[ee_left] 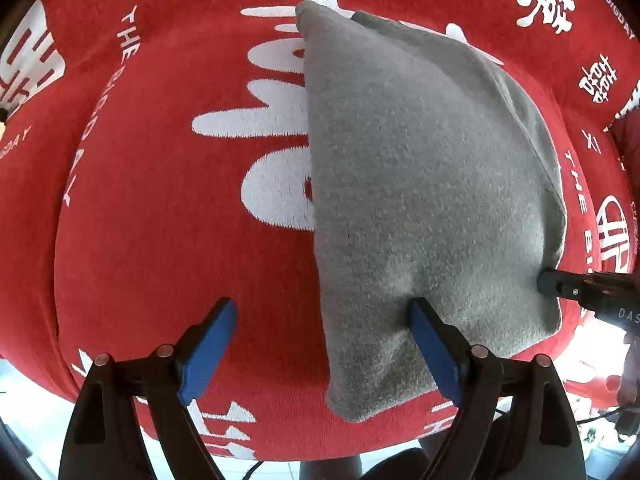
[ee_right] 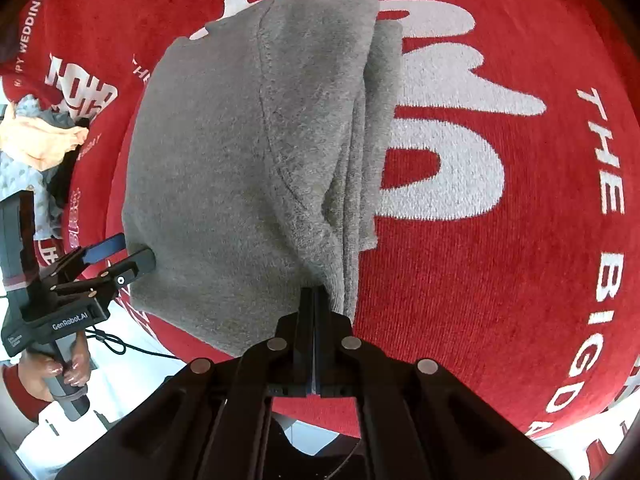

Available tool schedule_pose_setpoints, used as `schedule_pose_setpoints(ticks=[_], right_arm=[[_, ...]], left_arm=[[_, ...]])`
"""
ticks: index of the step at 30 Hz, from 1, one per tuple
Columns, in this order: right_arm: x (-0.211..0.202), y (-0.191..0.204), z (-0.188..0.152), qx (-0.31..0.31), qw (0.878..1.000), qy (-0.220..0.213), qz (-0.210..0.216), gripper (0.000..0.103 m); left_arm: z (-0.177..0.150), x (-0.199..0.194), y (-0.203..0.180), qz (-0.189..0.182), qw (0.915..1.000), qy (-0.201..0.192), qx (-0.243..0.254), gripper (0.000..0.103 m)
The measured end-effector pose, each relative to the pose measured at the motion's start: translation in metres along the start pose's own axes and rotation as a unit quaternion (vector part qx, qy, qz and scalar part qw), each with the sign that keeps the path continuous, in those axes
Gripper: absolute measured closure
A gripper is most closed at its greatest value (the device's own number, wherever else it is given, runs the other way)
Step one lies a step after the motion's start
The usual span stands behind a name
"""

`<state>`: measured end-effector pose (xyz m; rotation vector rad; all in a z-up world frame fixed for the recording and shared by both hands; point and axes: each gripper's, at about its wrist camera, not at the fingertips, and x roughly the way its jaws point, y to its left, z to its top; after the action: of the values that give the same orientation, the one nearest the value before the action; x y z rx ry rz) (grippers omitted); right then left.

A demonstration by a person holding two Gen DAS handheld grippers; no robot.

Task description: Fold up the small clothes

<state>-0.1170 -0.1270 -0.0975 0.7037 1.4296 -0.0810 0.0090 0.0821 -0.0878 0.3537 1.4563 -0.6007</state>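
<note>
My left tongs (ee_left: 322,344) stand wide apart, pointing down; blue pads (ee_left: 208,354) bare. One pad rests over the near edge of the grey garment (ee_left: 420,184), the other over the red cloth (ee_left: 152,208); nothing is gripped between them. My right tongs (ee_right: 315,298) are closed tight, pinching the bunched near corner of the same garment, its folds gathering into the tips. Garment lies folded lengthwise, fuzzy grey, spread on the red cloth with white lettering that covers the counter. Beyond, at the left edge of the right-wrist view, a heap of pale clothes (ee_right: 36,140), well apart. My hand (ee_right: 60,372) wraps the left handle.
</note>
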Motion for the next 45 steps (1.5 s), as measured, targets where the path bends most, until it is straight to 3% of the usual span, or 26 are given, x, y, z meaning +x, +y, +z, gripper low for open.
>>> schedule_pose_setpoints(ticks=[2,14,18,19,20,22,25,27,28,30,36,40,42,44,45], right_arm=[[0.000,-0.001,0.000,0.004,1.000,0.000,0.001,0.103],[-0.003,-0.002,0.000,0.011,1.000,-0.001,-0.004,0.103],[-0.018,-0.013,-0.001,0.060,0.997,-0.015,0.036,0.098],[-0.027,-0.013,0.000,0.063,0.996,-0.032,0.046,0.089],[-0.038,-0.012,0.002,0.061,0.996,-0.052,0.051,0.062],[-0.053,-0.012,0.015,0.061,0.993,-0.085,0.059,0.029],[-0.054,-0.017,0.042,0.075,0.991,-0.093,0.059,0.031],[-0.046,-0.021,0.062,0.097,0.990,-0.088,0.045,0.045],[-0.038,-0.026,0.072,0.111,0.989,-0.081,0.052,0.066],[-0.024,-0.030,0.080,0.118,0.989,-0.063,0.055,0.092],[-0.032,-0.034,0.077,0.104,0.991,-0.071,-0.046,0.092],[-0.044,-0.048,0.062,0.117,0.991,-0.053,-0.028,0.090],[-0.052,-0.042,0.052,0.094,0.993,-0.049,-0.053,0.077],[-0.057,-0.035,0.041,0.082,0.994,-0.044,-0.060,0.040],[-0.059,-0.033,0.035,0.081,0.994,-0.042,-0.054,0.038]], left_arm=[[-0.001,0.002,0.001,0.008,0.9999,0.008,-0.003,0.000],[-0.008,0.008,0.001,0.009,0.9995,0.014,-0.026,0.000],[-0.012,0.000,0.008,0.003,0.9993,0.005,-0.037,0.000],[-0.013,-0.004,0.012,0.000,0.9993,0.001,-0.038,0.000],[-0.014,-0.007,0.015,-0.002,0.9993,-0.002,-0.037,0.000],[-0.012,-0.013,0.015,-0.003,0.9993,-0.008,-0.037,0.000],[-0.010,-0.018,0.013,-0.003,0.9990,-0.013,-0.042,0.000],[-0.008,-0.019,0.010,0.000,0.9988,-0.017,-0.045,0.000],[-0.006,-0.021,0.008,0.005,0.9988,-0.020,-0.045,0.000],[-0.005,-0.023,0.005,0.017,0.9988,-0.022,-0.040,0.000],[0.001,-0.032,0.005,0.032,0.9987,-0.022,-0.034,0.000],[0.002,-0.031,0.005,0.038,0.9984,-0.020,-0.036,0.000],[0.000,-0.033,0.003,0.037,0.9984,-0.024,-0.035,0.000],[0.000,-0.036,-0.002,0.047,0.9982,-0.029,-0.024,0.000],[-0.001,-0.037,-0.005,0.053,0.9980,-0.030,-0.017,0.000]])
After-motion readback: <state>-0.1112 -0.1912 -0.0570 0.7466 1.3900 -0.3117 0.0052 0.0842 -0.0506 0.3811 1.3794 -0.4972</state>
